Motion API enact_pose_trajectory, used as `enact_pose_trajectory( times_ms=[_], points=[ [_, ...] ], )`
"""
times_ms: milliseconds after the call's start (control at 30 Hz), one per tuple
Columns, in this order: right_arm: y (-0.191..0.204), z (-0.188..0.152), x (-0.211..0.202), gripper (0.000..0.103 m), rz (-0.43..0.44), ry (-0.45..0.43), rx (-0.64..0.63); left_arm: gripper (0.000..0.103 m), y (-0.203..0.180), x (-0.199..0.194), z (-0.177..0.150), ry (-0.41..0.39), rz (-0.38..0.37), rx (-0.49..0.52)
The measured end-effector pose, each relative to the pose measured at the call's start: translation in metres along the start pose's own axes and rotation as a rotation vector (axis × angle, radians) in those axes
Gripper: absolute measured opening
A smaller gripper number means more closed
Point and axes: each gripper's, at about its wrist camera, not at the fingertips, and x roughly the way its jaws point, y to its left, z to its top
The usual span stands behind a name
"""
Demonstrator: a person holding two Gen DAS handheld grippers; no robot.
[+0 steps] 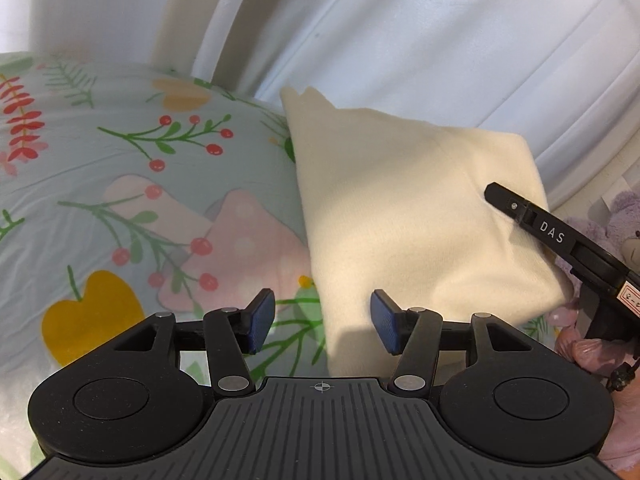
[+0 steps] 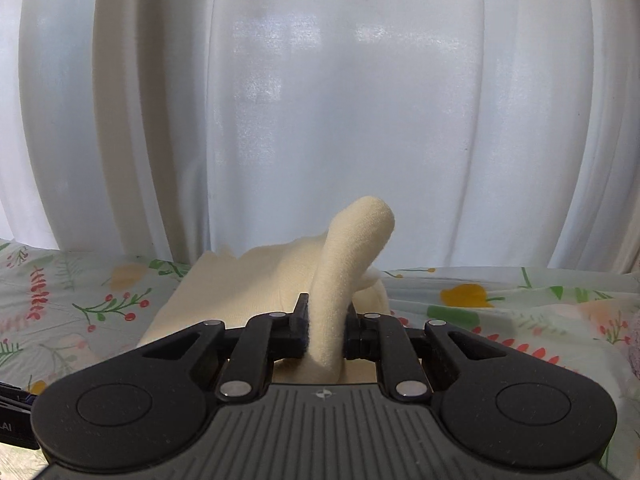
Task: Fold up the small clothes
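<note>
Garment: a cream knit garment (image 1: 420,216), soft and slightly fuzzy, is seen folded into a rough rectangle with one pointed corner at 12 o'clock; it is laid on the bedsheet, toward the curtain.
Raised fold: in the right wrist view a thick rolled edge of the garment (image 2: 340,280) is lifted into a rounded, upright hump.
Right gripper: the right gripper (image 2: 326,334) is clamped on that rolled edge, cloth being pinched between its black fingers; in the left wrist view its body enters from 3 o'clock and lies over the garment's right side.
Left gripper: the left gripper (image 1: 322,322) is held with its fingers spread and nothing between them; its blue ribbed pads (image 1: 262,320) are poised over the garment's near edge at 6 o'clock.
Bedsheet: a pale blue-green sheet (image 1: 120,168), smooth and lightly creased, is printed with red berries, green sprigs, pink mushrooms and yellow shapes.
Curtain: a white pleated curtain (image 2: 320,100) is hung behind the bed.
Plush toy: a purple fuzzy plush toy (image 1: 616,220) is seen at 3 o'clock.
Writing: "DAS" is printed in white on the right gripper's side.
</note>
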Motion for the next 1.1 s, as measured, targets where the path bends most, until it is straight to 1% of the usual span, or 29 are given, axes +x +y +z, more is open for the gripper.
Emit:
enact_pose_trajectory(
  times_ms=[67,167,300,367,400,433,500,533,600,633,700,733,767,800,867,900,933,1000,1067,1100],
  points=[
    [-0.006,-0.007,0.005,0.013,-0.034,0.021,-0.002,0.058,-0.004,0.003,-0.001,0.013,0.001,0.017],
    [-0.009,-0.018,0.009,0.013,-0.076,0.027,-0.046,0.058,-0.008,0.005,-0.003,0.031,0.006,0.035],
    [-0.007,-0.026,0.018,0.013,-0.096,0.054,-0.027,0.058,-0.01,0.006,-0.005,0.046,0.009,0.041],
    [-0.012,-0.032,0.023,0.015,-0.101,0.084,-0.029,0.058,-0.01,0.004,-0.007,0.05,0.012,0.044],
    [-0.016,-0.034,0.024,0.022,-0.116,0.089,-0.021,0.058,-0.009,0.003,-0.009,0.052,0.014,0.045],
    [-0.021,-0.035,0.021,0.033,-0.139,0.085,-0.002,0.058,-0.009,0.001,-0.009,0.053,0.013,0.044],
    [-0.034,-0.034,0.007,0.042,-0.149,0.065,0.056,0.058,-0.008,-0.003,-0.012,0.044,0.01,0.046],
    [-0.041,-0.033,-0.002,0.048,-0.139,0.053,0.089,0.058,-0.007,-0.004,-0.013,0.042,0.011,0.046],
    [-0.059,-0.035,-0.027,0.058,-0.071,0.034,0.187,0.058,-0.006,-0.007,-0.017,0.044,0.011,0.037],
    [-0.066,-0.038,-0.037,0.059,-0.04,0.031,0.233,0.058,-0.005,-0.008,-0.019,0.046,0.008,0.029],
    [-0.079,-0.047,-0.059,0.059,0.068,0.065,0.355,0.058,-0.005,-0.013,-0.026,0.051,-0.007,0.007],
    [-0.082,-0.053,-0.064,0.058,0.108,0.081,0.399,0.058,-0.004,-0.012,-0.028,0.056,-0.018,-0.005],
    [-0.086,-0.061,-0.068,0.058,0.163,0.112,0.459,0.058,-0.005,-0.012,-0.03,0.061,-0.029,-0.015],
    [-0.085,-0.07,-0.068,0.058,0.197,0.145,0.506,0.058,-0.006,-0.011,-0.033,0.068,-0.038,-0.023],
    [-0.086,-0.085,-0.064,0.055,0.253,0.19,0.6,0.058,-0.008,-0.007,-0.035,0.088,-0.059,-0.04],
    [-0.085,-0.091,-0.059,0.051,0.266,0.205,0.643,0.058,-0.01,-0.006,-0.036,0.099,-0.069,-0.044],
    [-0.086,-0.095,-0.055,0.05,0.273,0.216,0.684,0.058,-0.013,-0.005,-0.036,0.106,-0.08,-0.043],
    [-0.084,-0.105,-0.045,0.047,0.325,0.219,0.809,0.058,-0.019,-0.004,-0.036,0.109,-0.103,-0.031],
    [-0.084,-0.115,-0.034,0.037,0.367,0.207,0.927,0.058,-0.026,-0.002,-0.036,0.107,-0.128,-0.016],
    [-0.082,-0.117,-0.03,0.023,0.36,0.206,0.949,0.058,-0.029,-0.001,-0.035,0.107,-0.134,-0.014]
  ],
)
